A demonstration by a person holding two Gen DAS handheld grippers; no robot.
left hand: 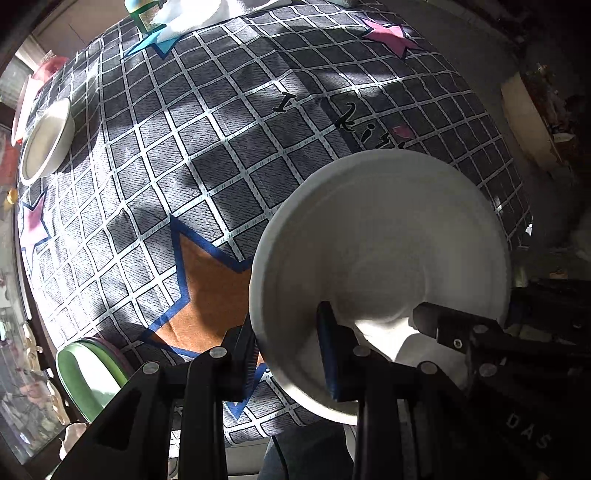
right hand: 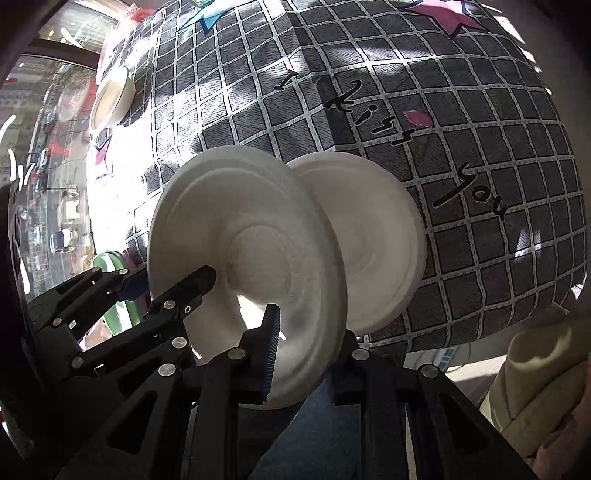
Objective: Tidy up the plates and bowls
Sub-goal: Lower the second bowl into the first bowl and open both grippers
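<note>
My left gripper point(left hand: 291, 354) is shut on the near rim of a white paper plate point(left hand: 380, 266), held tilted above the checked tablecloth point(left hand: 184, 147). The right gripper's finger pokes in at that plate's right edge. In the right wrist view, my right gripper point(right hand: 306, 354) is shut on the rim of a white plate point(right hand: 243, 266) seen from its underside, with a second white plate point(right hand: 373, 236) close behind it. The left gripper's arm point(right hand: 147, 295) reaches in from the left there. A white bowl point(left hand: 46, 142) sits at the table's far left, also in the right wrist view point(right hand: 109, 99).
A green plate stack point(left hand: 92, 376) sits at the near left table edge. A green-labelled container point(left hand: 146, 14) and white cloth point(left hand: 207, 14) lie at the far side. A pink dish point(left hand: 48, 66) is at the far left. A cream basin point(left hand: 528, 118) is off the table at right.
</note>
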